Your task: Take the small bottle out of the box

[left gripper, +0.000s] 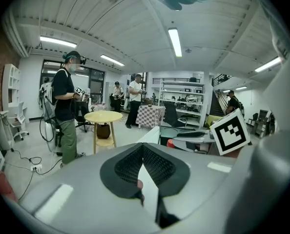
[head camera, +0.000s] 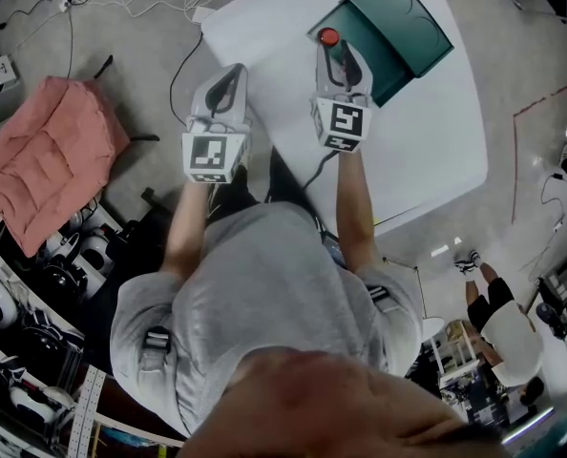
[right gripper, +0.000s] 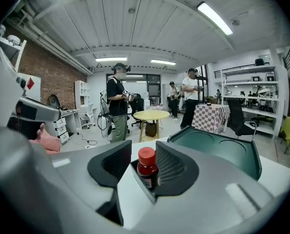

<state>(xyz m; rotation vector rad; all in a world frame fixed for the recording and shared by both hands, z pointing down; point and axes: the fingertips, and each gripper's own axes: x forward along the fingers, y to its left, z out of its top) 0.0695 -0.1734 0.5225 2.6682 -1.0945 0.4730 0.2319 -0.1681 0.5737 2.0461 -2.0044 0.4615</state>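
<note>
White table point(head camera: 427, 151), green box point(head camera: 398, 27) and small bottle point(head camera: 328, 37) on it

I see one small bottle point(head camera: 328, 37), one green box point(head camera: 403, 27), one white bench point(head camera: 427, 132) and two claws, a left claw point(left gripper: 144, 152) and a right claw point(right gripper: 143, 155).

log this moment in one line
right gripper open | small bottle upright between its jaws on table, outside box | left gripper shut, empty
</note>
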